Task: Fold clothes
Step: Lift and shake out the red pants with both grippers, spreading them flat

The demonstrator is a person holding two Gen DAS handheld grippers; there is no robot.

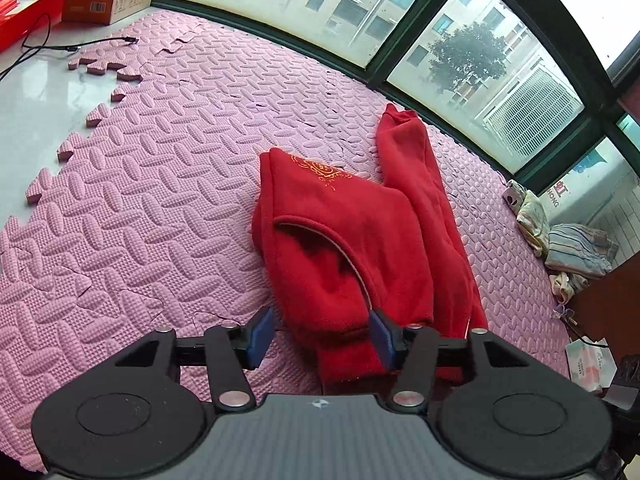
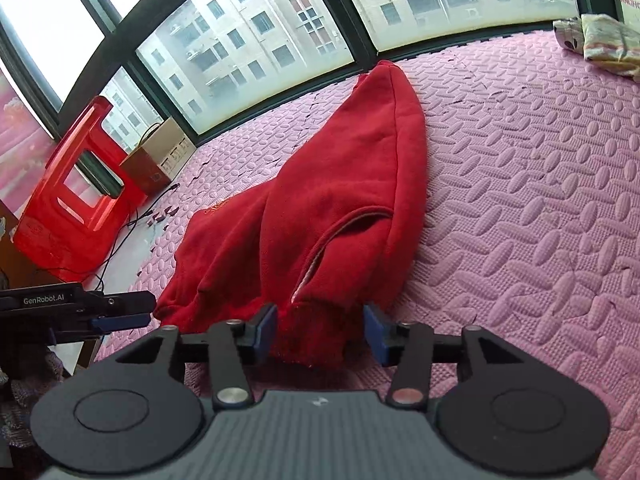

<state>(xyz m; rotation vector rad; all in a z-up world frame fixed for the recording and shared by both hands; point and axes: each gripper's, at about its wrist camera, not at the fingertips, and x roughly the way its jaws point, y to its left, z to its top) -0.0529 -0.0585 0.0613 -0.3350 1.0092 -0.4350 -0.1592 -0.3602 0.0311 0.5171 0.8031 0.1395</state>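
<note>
A red sweatshirt (image 1: 344,240) with gold embroidery lies partly folded on the pink foam mat (image 1: 160,184), one sleeve (image 1: 416,184) stretched toward the window. My left gripper (image 1: 320,338) is open at its near end; cloth lies between the blue pads (image 1: 260,336) without being pinched. In the right wrist view the same sweatshirt (image 2: 340,200) runs away from me, and my right gripper (image 2: 320,332) is open around its ribbed hem (image 2: 312,340), with a gap beside the right pad. The left gripper (image 2: 120,320) shows at the left edge there.
A red plastic stool (image 2: 76,208), a cardboard box (image 2: 160,160) and a black cable (image 1: 48,48) sit at the mat's far left by bare floor. Folded clothes (image 1: 576,248) are piled at the right. Dark-framed windows (image 1: 360,20) line the far side.
</note>
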